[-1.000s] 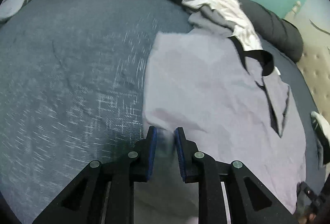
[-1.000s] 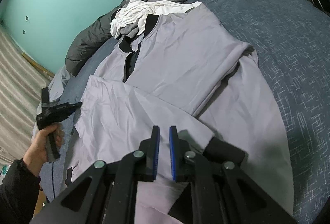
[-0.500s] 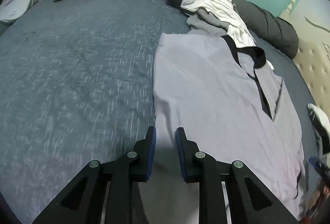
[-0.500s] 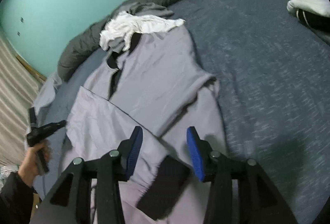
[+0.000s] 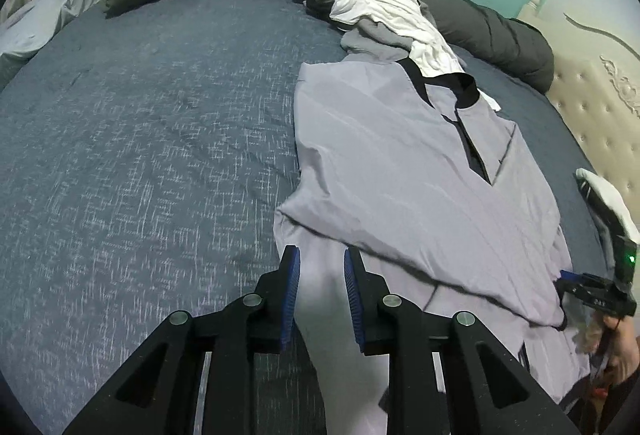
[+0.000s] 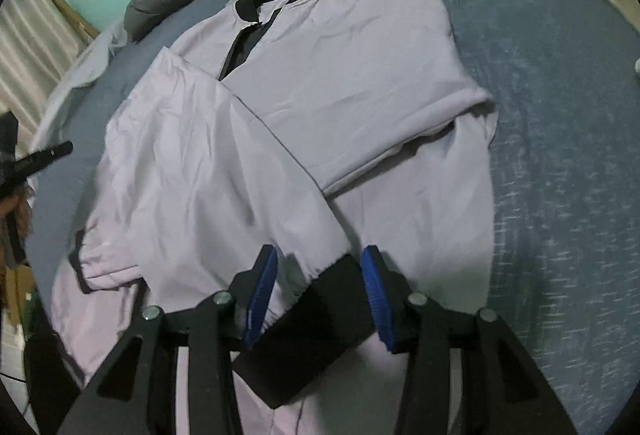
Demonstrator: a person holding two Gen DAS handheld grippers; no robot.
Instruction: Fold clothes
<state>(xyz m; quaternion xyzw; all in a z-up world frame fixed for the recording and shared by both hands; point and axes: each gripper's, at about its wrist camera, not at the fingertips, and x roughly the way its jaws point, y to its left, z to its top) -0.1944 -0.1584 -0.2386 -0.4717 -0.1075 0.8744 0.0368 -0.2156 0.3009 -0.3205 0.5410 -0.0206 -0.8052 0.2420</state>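
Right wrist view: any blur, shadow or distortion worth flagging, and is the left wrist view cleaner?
Right wrist view: lilac jacket slightly soft, shadow beneath the right gripper, fisheye bending the blue bedspread. Left wrist view: crisper, same distortion.

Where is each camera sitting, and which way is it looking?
Left wrist: sits on the left gripper, looking down past its opening jaws at the lilac jacket between them; the right gripper shows far right.
Right wrist: sits on the right gripper, jaws closing around the black cuff; a hand shows far left.
Both share: jacket, white clothes, blue bed.
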